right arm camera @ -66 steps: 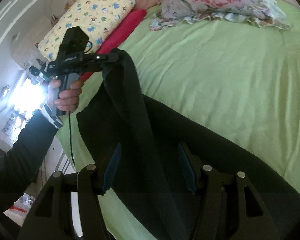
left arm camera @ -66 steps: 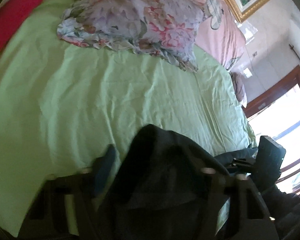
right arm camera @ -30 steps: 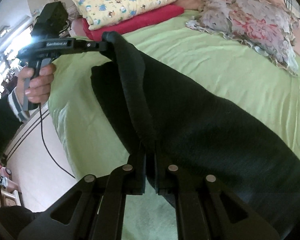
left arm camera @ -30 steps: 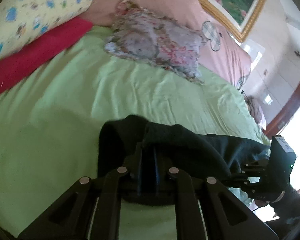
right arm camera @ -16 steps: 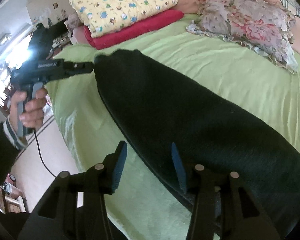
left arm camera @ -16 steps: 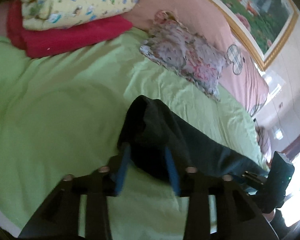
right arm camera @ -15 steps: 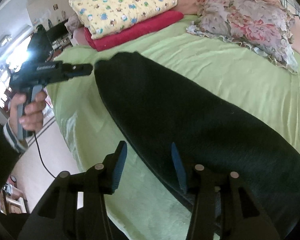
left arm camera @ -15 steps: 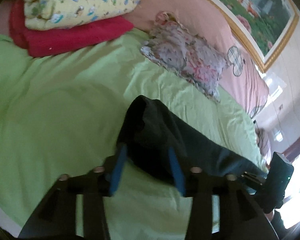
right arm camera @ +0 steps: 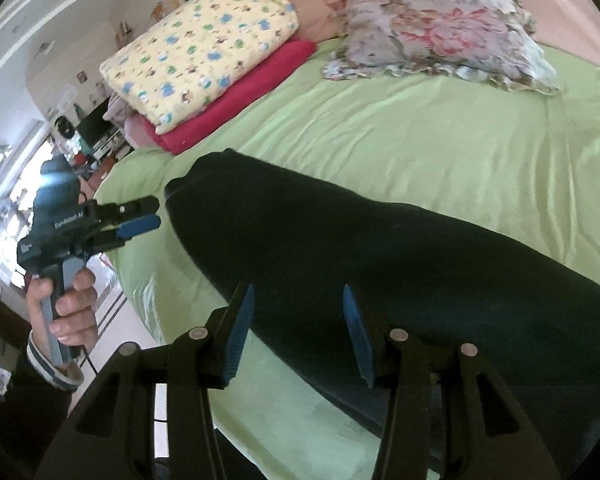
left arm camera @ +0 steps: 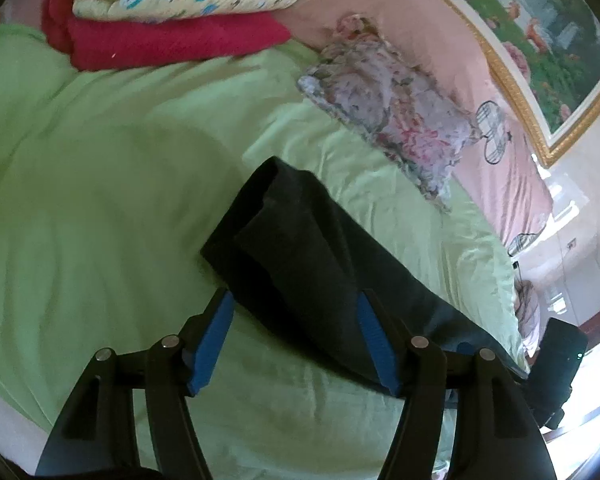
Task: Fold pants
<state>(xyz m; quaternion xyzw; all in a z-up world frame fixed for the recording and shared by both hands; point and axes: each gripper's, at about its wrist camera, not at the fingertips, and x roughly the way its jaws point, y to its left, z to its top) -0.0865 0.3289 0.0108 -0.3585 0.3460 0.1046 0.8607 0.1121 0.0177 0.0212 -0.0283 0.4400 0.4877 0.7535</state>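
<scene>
Black pants (left arm camera: 308, 264) lie folded lengthwise, flat on the green bed sheet (left arm camera: 100, 200). In the left wrist view their end lies just beyond my left gripper (left arm camera: 294, 336), whose jaws are opening; the blue pads straddle the cloth and do not press on it. In the right wrist view the pants (right arm camera: 380, 248) run from the middle to the lower right. My right gripper (right arm camera: 298, 332) hangs open over their near edge and holds nothing. The left gripper (right arm camera: 136, 220) shows there too, in a hand (right arm camera: 68, 300), empty, a little off the pants' left end.
A floral pillow (left arm camera: 388, 108) lies at the head of the bed. A yellow patterned quilt (right arm camera: 200, 56) is stacked on a red blanket (right arm camera: 240, 96) at the far corner. The bed's edge (right arm camera: 140, 300) drops to the floor on the left.
Both grippers were shut on the pants' raised edge a second ago. They have let go and opened, the cloth has dropped flat onto the sheet, and both have drawn back a little.
</scene>
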